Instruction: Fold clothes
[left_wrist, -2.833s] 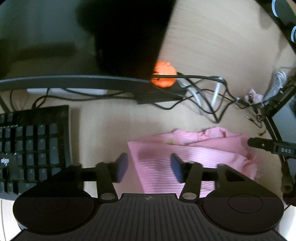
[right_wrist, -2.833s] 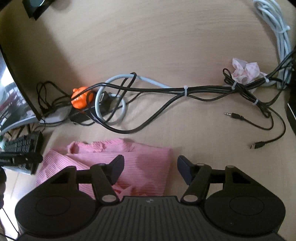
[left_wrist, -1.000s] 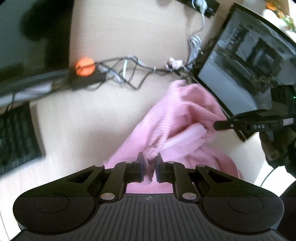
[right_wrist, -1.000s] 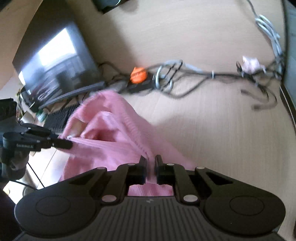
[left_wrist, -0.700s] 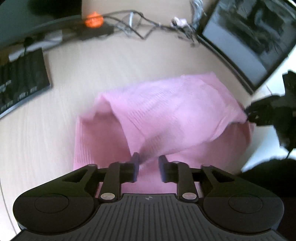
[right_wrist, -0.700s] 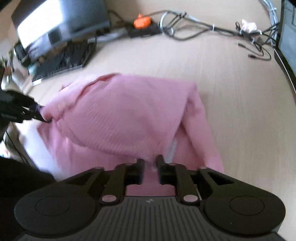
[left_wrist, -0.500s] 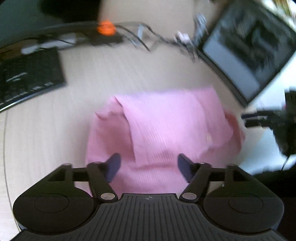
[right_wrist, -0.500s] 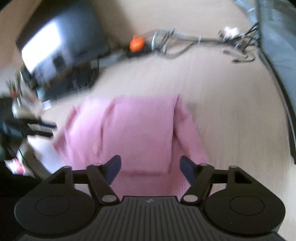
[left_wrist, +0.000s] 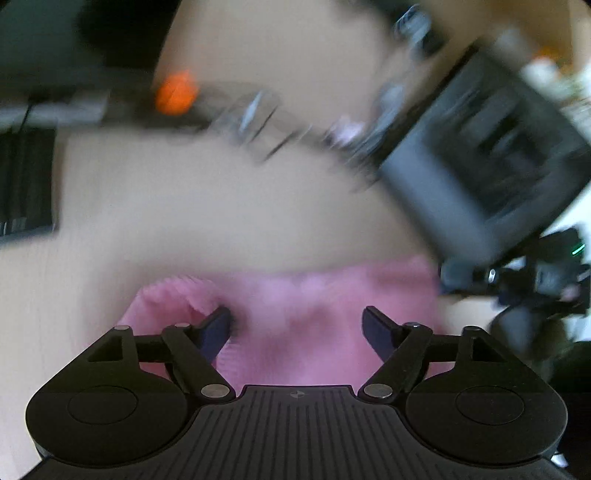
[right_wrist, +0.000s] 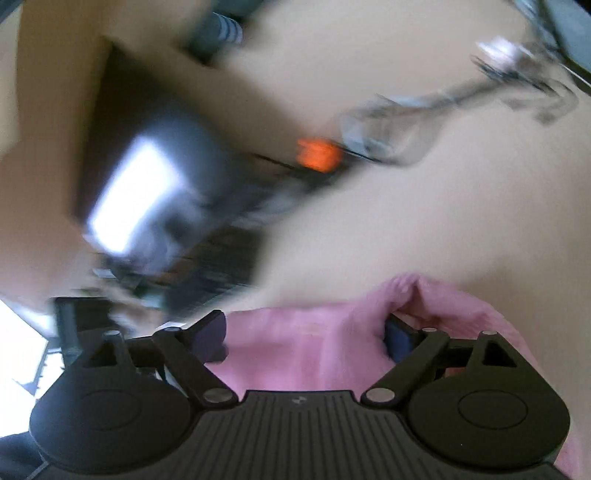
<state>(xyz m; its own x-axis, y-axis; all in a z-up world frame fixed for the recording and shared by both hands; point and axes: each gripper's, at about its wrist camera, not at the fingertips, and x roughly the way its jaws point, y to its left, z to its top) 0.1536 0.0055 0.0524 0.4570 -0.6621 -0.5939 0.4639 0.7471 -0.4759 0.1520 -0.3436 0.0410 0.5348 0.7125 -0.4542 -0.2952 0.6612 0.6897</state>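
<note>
Low in both frames, a pink garment (left_wrist: 317, 314) lies bunched on the worktop (left_wrist: 221, 206). We find left gripper (left_wrist: 297, 325) and right gripper (right_wrist: 303, 332) spread wide, gripping nothing. Fold stage unclear through blur; any next grasp needs an edge.

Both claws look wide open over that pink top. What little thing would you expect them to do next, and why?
Probably close on the cloth for another fold. The left gripper and right gripper both sit open and low over the pink garment, which lies on the desk, ungripped.
</note>
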